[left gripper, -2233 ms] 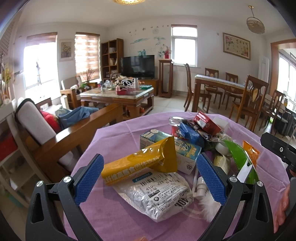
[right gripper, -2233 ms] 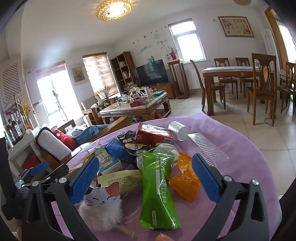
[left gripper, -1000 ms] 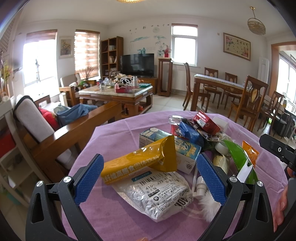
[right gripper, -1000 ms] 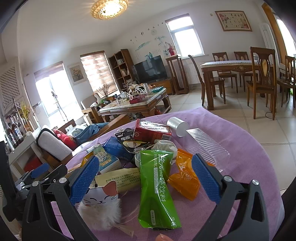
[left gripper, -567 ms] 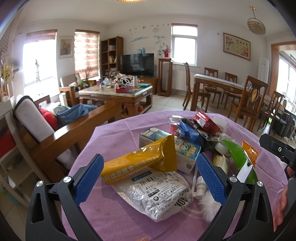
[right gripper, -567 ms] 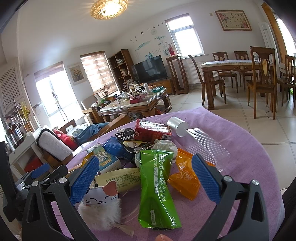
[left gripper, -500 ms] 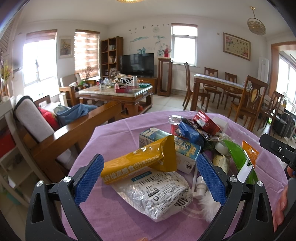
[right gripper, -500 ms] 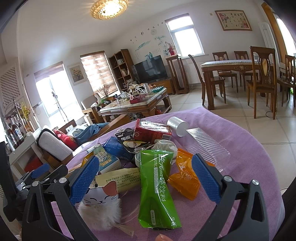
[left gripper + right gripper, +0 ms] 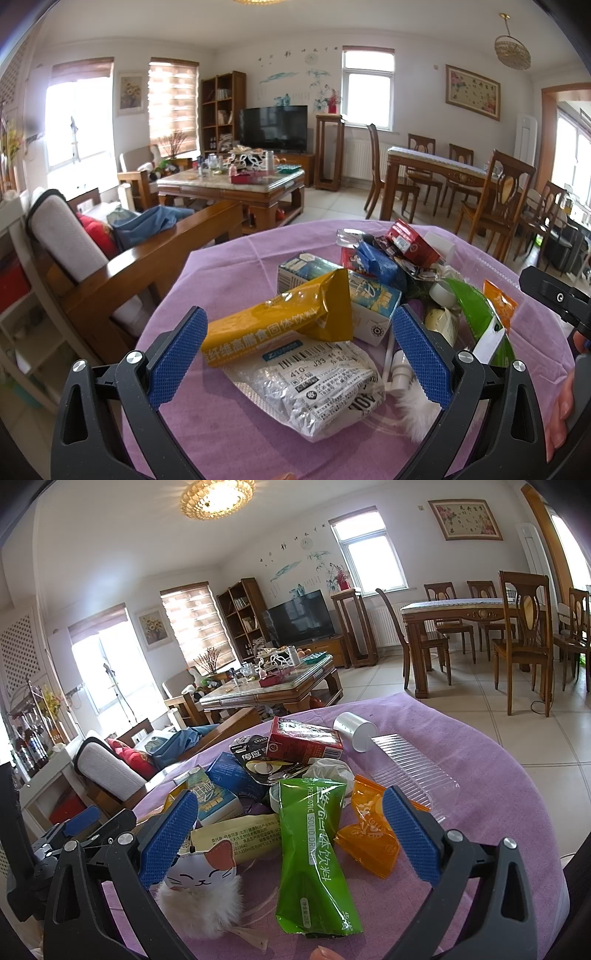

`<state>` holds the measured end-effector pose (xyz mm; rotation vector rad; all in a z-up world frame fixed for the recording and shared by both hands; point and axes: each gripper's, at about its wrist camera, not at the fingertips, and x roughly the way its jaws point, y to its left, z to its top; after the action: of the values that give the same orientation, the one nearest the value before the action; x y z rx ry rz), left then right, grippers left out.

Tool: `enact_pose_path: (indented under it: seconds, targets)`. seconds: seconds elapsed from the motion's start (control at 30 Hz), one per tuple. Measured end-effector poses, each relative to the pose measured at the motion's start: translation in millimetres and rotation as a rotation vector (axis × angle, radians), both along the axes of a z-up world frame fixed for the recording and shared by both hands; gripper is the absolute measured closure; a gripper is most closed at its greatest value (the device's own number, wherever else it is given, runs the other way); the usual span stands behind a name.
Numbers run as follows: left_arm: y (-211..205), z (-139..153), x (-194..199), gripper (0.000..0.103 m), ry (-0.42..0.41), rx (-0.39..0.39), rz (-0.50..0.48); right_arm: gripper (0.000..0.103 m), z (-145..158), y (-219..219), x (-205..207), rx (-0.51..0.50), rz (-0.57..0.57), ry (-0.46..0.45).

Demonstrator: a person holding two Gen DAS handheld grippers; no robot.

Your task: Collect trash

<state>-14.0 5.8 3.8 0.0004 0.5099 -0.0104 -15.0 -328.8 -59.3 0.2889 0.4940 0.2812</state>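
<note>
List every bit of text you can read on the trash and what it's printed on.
"PREBIOTIC SOLID DRINK": green packet.
"410- J33": white label on the silvery mailer bag.
"纤维高膳食固体饮料": yellow packet.
"CR2032": black battery card.
Red box, blue-green carton, orange packet, cream packet: print too small or blurred.

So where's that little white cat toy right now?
The cat toy lies at the near edge of the purple table in the right wrist view, left of the green packet, beside the open right gripper.
</note>
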Motion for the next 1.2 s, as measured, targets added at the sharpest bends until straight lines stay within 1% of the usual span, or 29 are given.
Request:
enact_pose_path:
  seconds: [0.37,0.47,0.53,0.6,0.67,0.7,0.73,0.8,0.83,0.87,0.97,1.03,1.07,1.13,1.17,1.2]
  targets:
    - [-1.8,-1.7,1.0,0.004,0.002,-0.002,0.0,0.004,0.2,-1.3,0.1,0.002,0.0,0.001]
    - [-1.1,-2.1,-1.3,0.004,0.006,-0.016,-0.001,0.004,-0.4,-1.2,0.4,0.004,0.0,0.003]
    - [10.1,-3.6,1.3,0.004,0.036,-0.097,-0.062,0.004,-1.9,-2.5,-0.2,0.019,0.001,0.004]
    - [29.7,-4.4,5.5,0.004,0.072,-0.166,-0.088,0.004,-1.5,-7.4,-2.1,0.042,0.008,-0.007]
    - [54.1,-4.5,10.4,0.004,0.12,-0.226,-0.1,0.004,2.0,-10.0,-4.8,0.015,0.007,-0.022]
    - [73.5,-8.3,16.6,0.004,0.179,-0.298,-0.131,0.004,4.8,-11.2,-4.6,-0.012,0.002,-0.024]
    - [82.9,-11.4,20.0,0.004,0.203,-0.339,-0.143,0.004,8.7,-13.4,-3.4,-0.034,-0.01,-0.022]
    - [104.2,-21.5,28.5,0.004,0.264,-0.444,-0.165,0.004,18.9,-20.2,2.7,-0.039,-0.02,-0.015]
    - [107.1,-24.7,31.3,0.004,0.28,-0.459,-0.175,0.004,22.6,-21.5,6.5,-0.038,-0.017,-0.01]
    - [105.4,-27.1,34.2,0.004,0.296,-0.459,-0.19,0.004,28.1,-20.8,12.0,-0.046,-0.015,-0.005]
    - [78.5,-32.4,41.5,0.004,0.345,-0.409,-0.251,0.004,39.6,-10.9,27.3,-0.09,0.0,0.009]
    - [56.3,-32.9,46.8,0.004,0.37,-0.351,-0.301,0.004,42.9,-6.0,37.8,-0.109,0.031,0.034]
    - [45.2,-32.1,49.2,0.004,0.367,-0.306,-0.323,0.004,43.1,-2.5,44.1,-0.114,0.052,0.052]
    - [22.9,-25.5,51.4,0.004,0.349,-0.162,-0.375,0.004,44.9,0.8,56.1,-0.136,0.072,0.087]
    - [7.5,-24.6,50.4,0.004,0.34,-0.072,-0.418,0.004,44.8,2.6,66.0,-0.157,0.081,0.109]
    - [-0.1,-23.8,50.6,0.004,0.339,-0.018,-0.447,0.004,44.2,4.8,74.7,-0.174,0.093,0.127]
